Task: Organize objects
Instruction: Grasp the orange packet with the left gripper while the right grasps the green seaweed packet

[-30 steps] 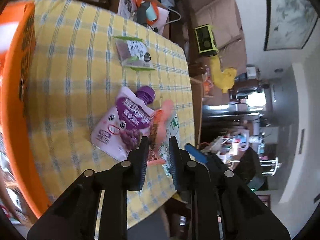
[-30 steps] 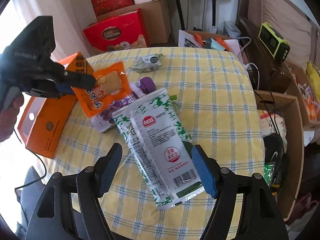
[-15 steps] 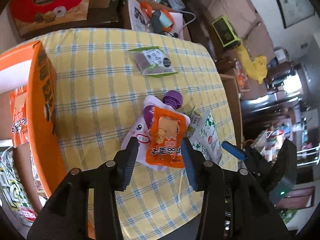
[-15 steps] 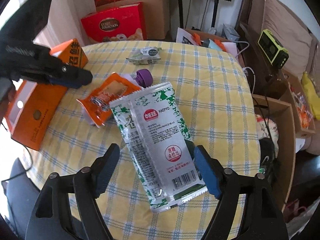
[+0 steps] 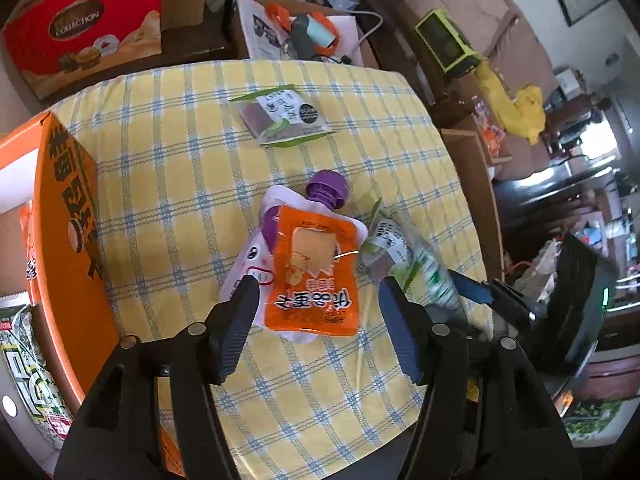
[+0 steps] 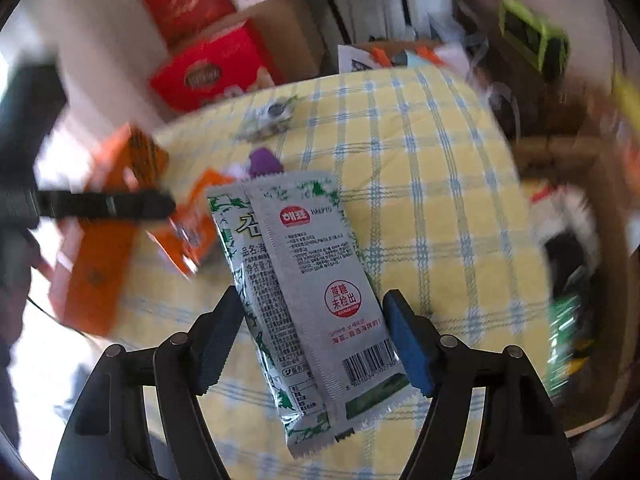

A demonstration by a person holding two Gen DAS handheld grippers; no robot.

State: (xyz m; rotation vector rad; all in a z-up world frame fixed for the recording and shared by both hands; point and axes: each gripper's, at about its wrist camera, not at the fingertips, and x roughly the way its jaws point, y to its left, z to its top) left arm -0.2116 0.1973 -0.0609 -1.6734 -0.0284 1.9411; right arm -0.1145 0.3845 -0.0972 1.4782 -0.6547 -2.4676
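While its jaws are opening, the left gripper (image 5: 314, 306) is seen over an orange packet (image 5: 316, 274) lying free on a purple-capped pouch (image 5: 276, 240) mid-table, nearer the right edge of the checked tablecloth (image 5: 180, 152). In the right wrist view, a green-and-white seaweed packet (image 6: 308, 292) is framed by the closing right gripper (image 6: 310, 338), pads touching its edges.

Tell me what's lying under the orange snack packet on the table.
Under the orange snack packet lies a white-and-purple drink pouch; its purple cap sticks out at the top. Most of the pouch's front is covered, so its label can't be read.
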